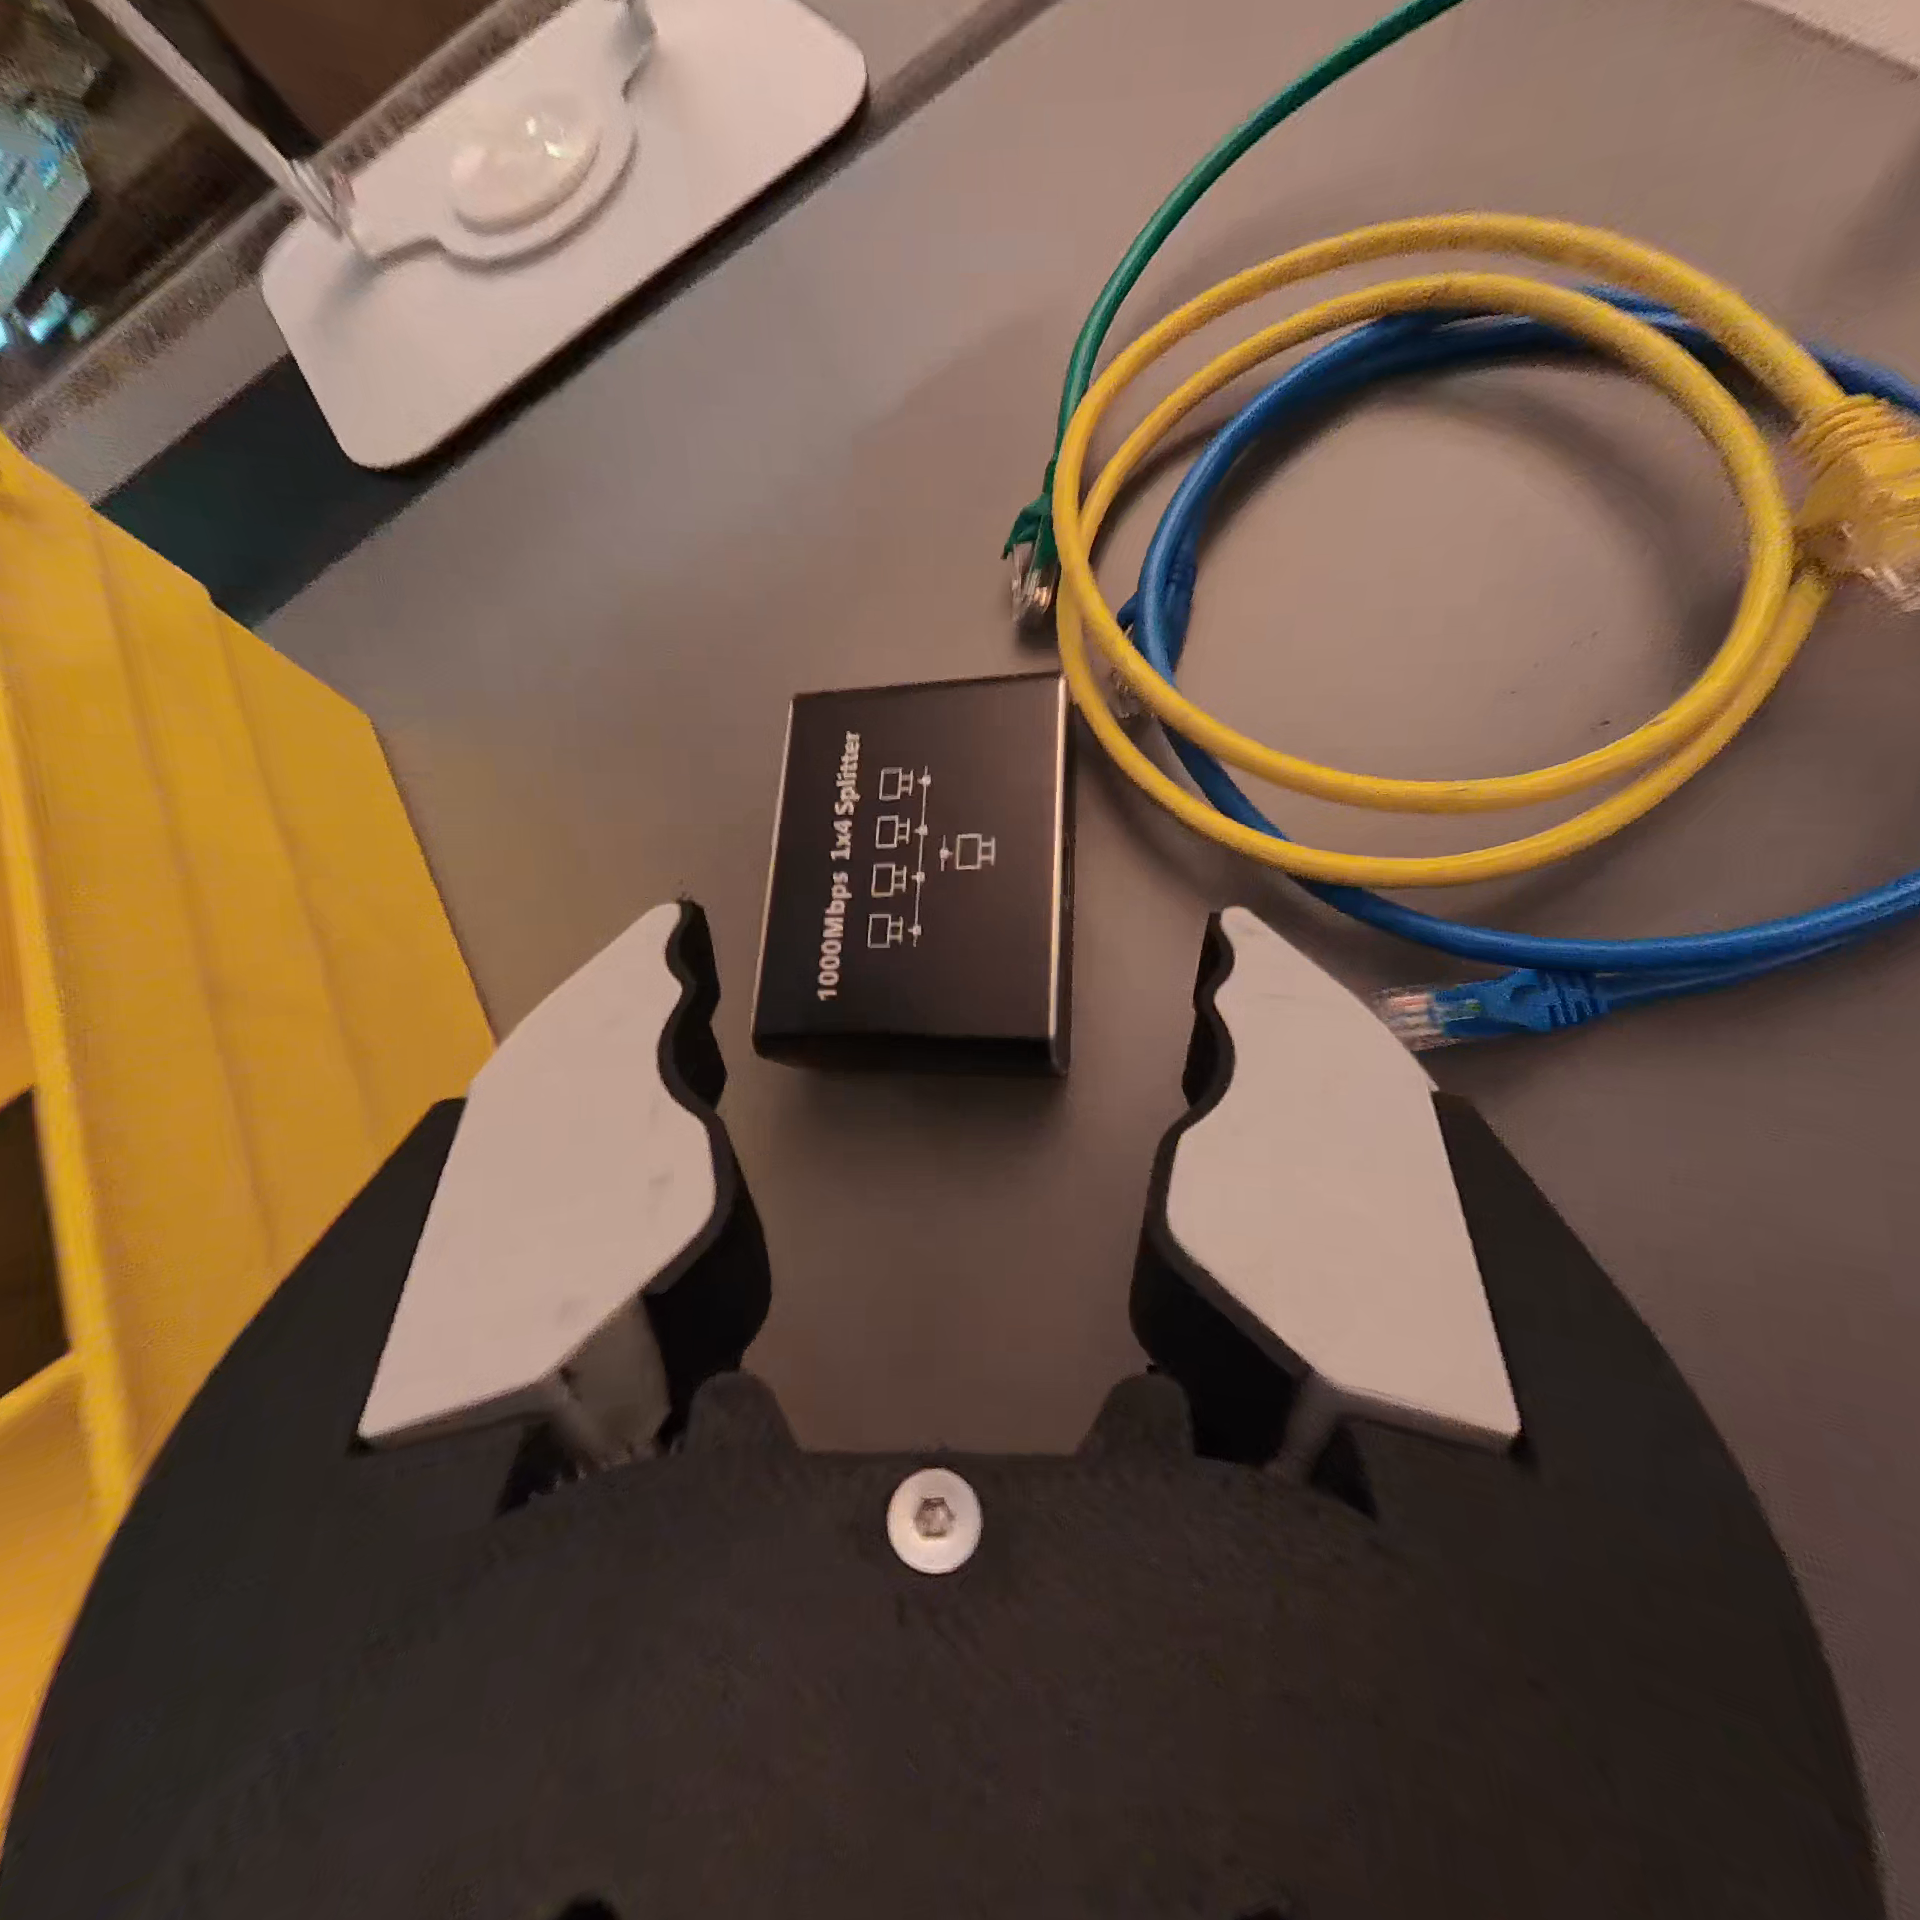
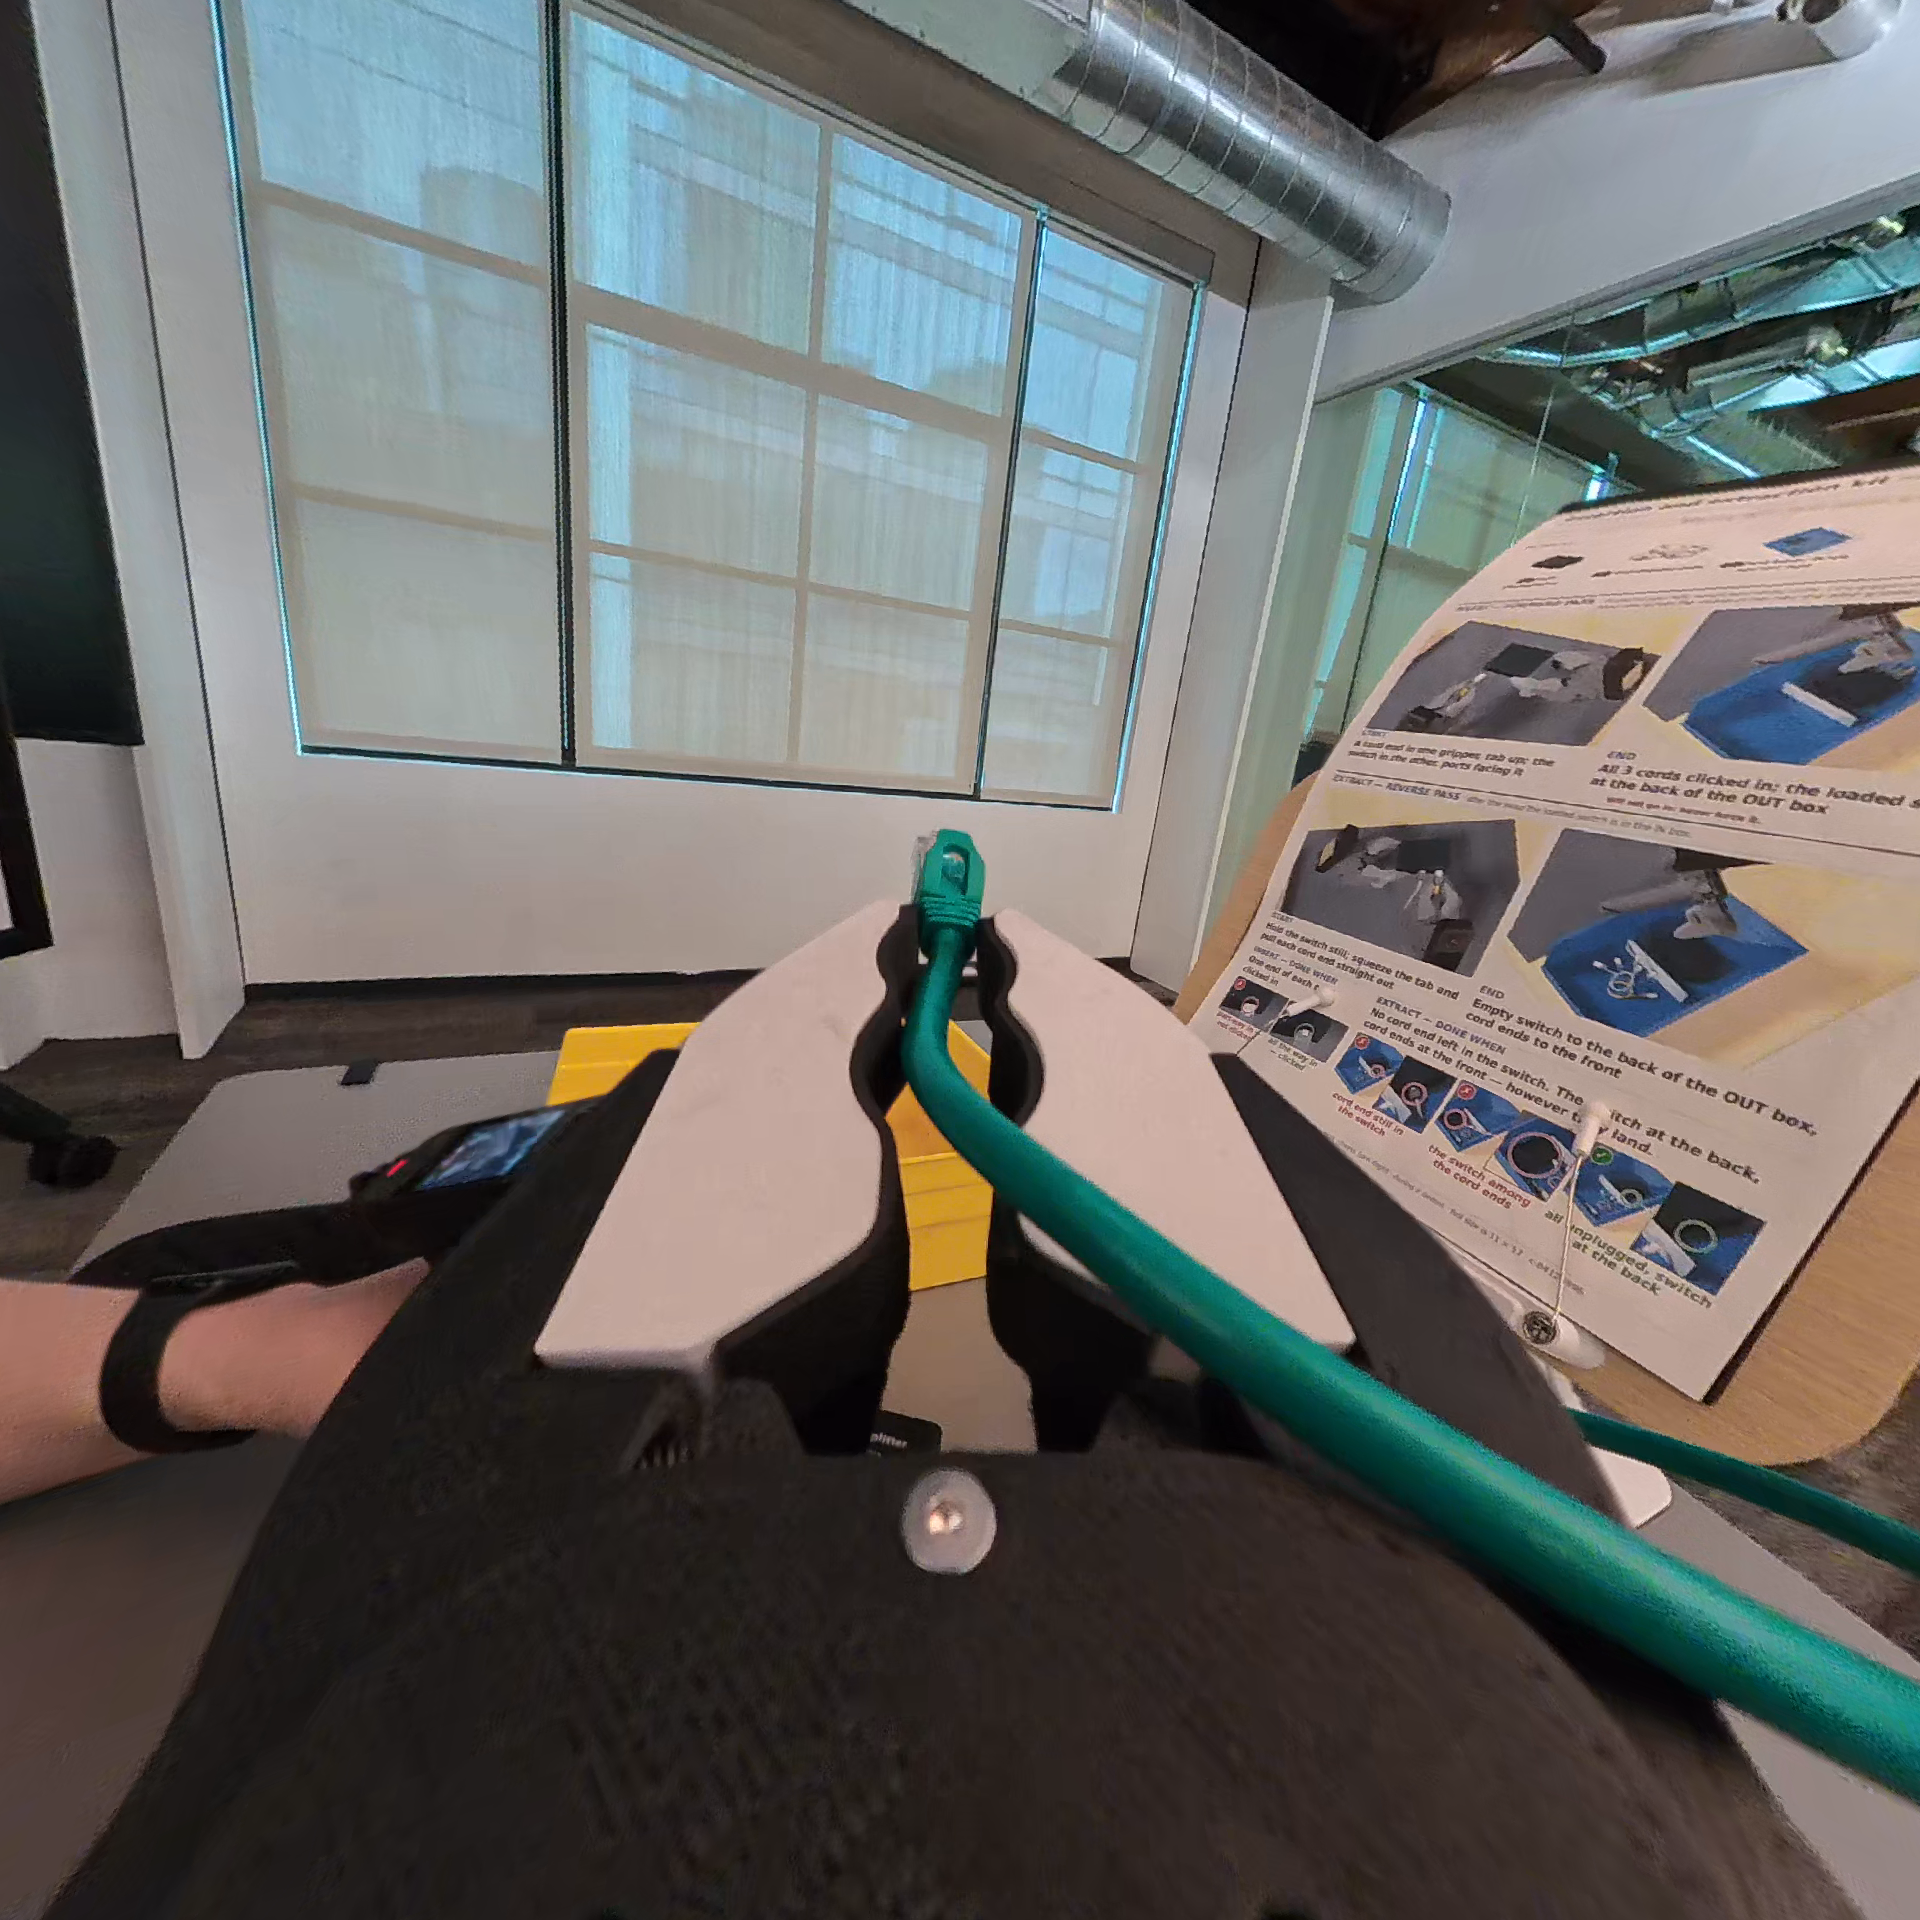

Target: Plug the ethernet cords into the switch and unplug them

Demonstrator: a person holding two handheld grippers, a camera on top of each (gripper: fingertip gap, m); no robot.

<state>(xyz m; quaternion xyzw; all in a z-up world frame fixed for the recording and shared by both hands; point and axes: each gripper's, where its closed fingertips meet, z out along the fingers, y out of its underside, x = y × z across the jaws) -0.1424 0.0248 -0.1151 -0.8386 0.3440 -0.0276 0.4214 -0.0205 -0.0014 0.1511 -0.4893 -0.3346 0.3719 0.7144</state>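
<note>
The switch (image 1: 914,878) lay unplugged at the frame's centre on the grey table (image 1: 623,644), between the wide-spread, empty fingers of the left gripper (image 1: 951,930). The right gripper (image 2: 940,925), at centre frame, was clamped on the green cord (image 2: 1143,1205) just behind its plug (image 2: 948,868), so the insert step seemed barely begun. Next, the switch likely needed gripping and its ports turning towards that plug.

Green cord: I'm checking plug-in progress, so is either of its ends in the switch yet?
Neither. One plug lies loose on the table beyond the switch; the right tool holds the other plug raised.
</note>
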